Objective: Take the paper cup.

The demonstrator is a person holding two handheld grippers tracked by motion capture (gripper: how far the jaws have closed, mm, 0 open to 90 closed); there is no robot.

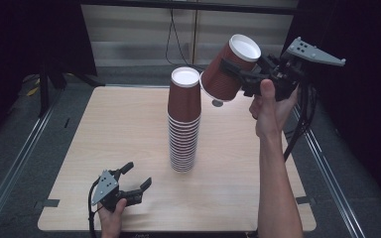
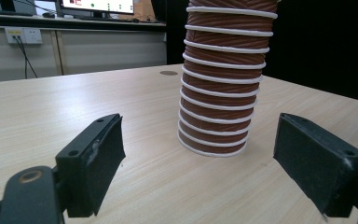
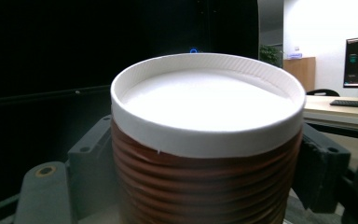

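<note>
High view: the right gripper (image 1: pixel 238 74) has its fingers clamped on a tilted brown cup (image 1: pixel 229 68) raised beside the top of the stack of cups (image 1: pixel 184 121), likely just lifted off or about to be nested. The left gripper (image 1: pixel 135 177) rests spread and empty on the worktop (image 1: pixel 114 129), the stack standing beyond its fingers, probably ready to steady it.

stack of cups (image 2: pixel 221 84) on table (image 2: pixel 51 121), between wide-apart jaws

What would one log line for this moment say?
right gripper: shut on cup, raised beside stack | left gripper: open, low over table
</note>
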